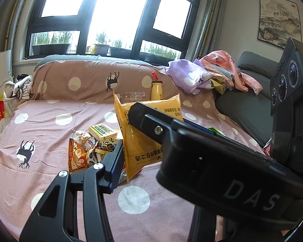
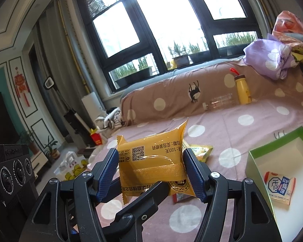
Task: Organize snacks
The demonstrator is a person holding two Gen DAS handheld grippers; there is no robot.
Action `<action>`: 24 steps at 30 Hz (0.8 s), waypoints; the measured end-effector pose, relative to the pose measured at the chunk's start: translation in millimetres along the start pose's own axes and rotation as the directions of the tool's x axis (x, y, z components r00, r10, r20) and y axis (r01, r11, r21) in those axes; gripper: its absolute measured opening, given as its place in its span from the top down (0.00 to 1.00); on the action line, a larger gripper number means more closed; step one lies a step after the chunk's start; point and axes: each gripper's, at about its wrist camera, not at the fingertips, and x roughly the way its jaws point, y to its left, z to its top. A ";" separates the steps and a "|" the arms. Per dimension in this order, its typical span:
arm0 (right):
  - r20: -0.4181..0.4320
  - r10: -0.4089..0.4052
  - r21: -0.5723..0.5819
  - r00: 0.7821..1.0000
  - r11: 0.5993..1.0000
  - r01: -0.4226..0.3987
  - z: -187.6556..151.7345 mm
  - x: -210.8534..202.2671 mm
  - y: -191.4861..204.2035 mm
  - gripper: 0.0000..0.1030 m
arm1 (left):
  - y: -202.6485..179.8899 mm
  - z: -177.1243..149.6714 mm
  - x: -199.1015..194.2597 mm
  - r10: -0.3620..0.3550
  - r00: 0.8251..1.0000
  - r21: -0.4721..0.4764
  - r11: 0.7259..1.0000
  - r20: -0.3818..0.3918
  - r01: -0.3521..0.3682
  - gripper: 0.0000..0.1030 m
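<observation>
Item: yellow snack packet [image 2: 151, 161], pinched by my right gripper [image 2: 151, 173] and left gripper [image 1: 131, 141]; might tear if tugged apart.

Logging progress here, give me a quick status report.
Both claws on the yellow snack packet: left claw clamped on it, right claw straddling it. Green box to the right, one snack inside. Path unobstructed.

Packet [image 2: 280, 187] in box [image 2: 258, 161] (on sofa [image 2: 232, 133])
</observation>
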 end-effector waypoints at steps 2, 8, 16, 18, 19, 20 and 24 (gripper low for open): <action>0.007 -0.002 0.003 1.000 1.000 0.002 1.0 -2.1 -1.4 0.33 | -2.5 1.2 0.3 -0.002 1.000 0.008 1.000 0.005 0.002 0.55; 0.026 -0.016 0.013 1.000 1.000 0.016 3.4 -9.8 -6.7 0.33 | -10.7 3.2 1.9 -0.010 1.000 0.032 0.999 0.023 0.009 0.55; 0.044 -0.051 0.025 0.998 0.998 0.050 6.6 -18.7 -16.2 0.33 | -19.4 4.3 9.4 -0.053 0.999 0.021 0.998 0.013 0.053 0.55; 0.051 -0.054 0.033 0.997 0.998 0.052 7.6 -21.2 -19.2 0.33 | -22.6 5.2 10.7 -0.058 0.998 0.020 0.998 0.014 0.057 0.55; 0.056 -0.053 0.040 0.997 0.998 0.051 8.1 -23.0 -21.2 0.33 | -24.2 5.8 11.4 -0.060 0.998 0.020 0.998 0.015 0.059 0.55; 0.059 -0.052 0.043 0.997 0.998 0.049 8.6 -24.0 -22.3 0.33 | -26.6 6.1 11.8 -0.065 0.998 0.020 0.998 0.016 0.064 0.55; 0.075 -0.068 0.045 0.995 0.997 0.064 9.5 -32.2 -26.7 0.33 | -32.6 6.6 16.5 -0.093 0.996 0.007 0.996 0.012 0.093 0.55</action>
